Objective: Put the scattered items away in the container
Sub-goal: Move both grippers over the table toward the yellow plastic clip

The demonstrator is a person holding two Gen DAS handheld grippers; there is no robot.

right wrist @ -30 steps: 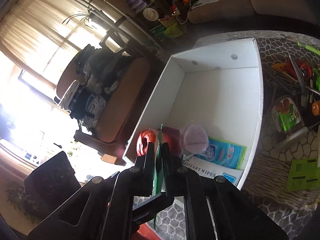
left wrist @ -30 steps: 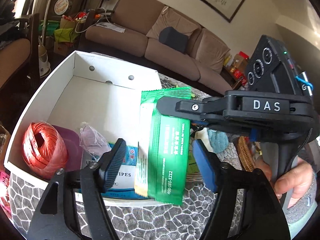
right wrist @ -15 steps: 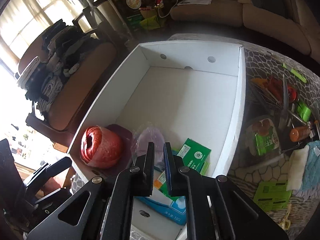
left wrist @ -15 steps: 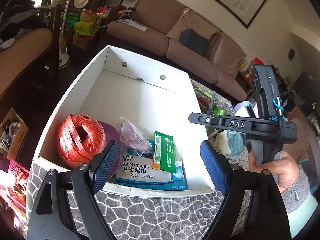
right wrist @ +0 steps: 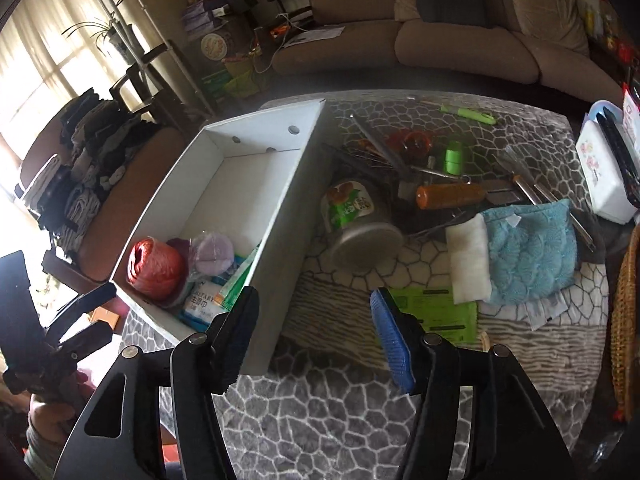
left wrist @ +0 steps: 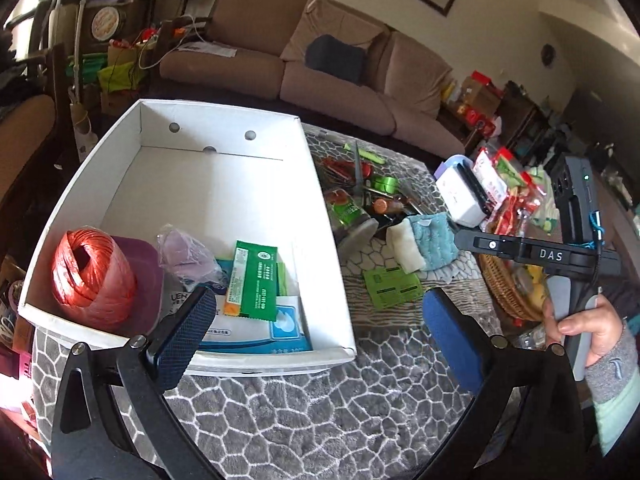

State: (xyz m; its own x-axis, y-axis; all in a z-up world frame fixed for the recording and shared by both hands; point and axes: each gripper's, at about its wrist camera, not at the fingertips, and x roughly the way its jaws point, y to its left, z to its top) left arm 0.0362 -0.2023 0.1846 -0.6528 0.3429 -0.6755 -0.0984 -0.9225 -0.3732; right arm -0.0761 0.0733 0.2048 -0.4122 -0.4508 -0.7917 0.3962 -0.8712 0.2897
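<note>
— Beyond the left gripper (left wrist: 316, 332), in the white box (left wrist: 320, 216), what's lying there?
— The green packet (left wrist: 254, 280). Both jaws have just been opening; nothing between them. The right gripper (right wrist: 316, 340) hangs spread beside the box.

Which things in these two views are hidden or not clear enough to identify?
- Left wrist view: the wipes pack is partly covered by the green sachet and a jaw.
- Right wrist view: the box wall hides most of the contents.
- Both views: the metal tools overlap and cannot be separated.
- Wicker basket: cut off by the edge.
</note>
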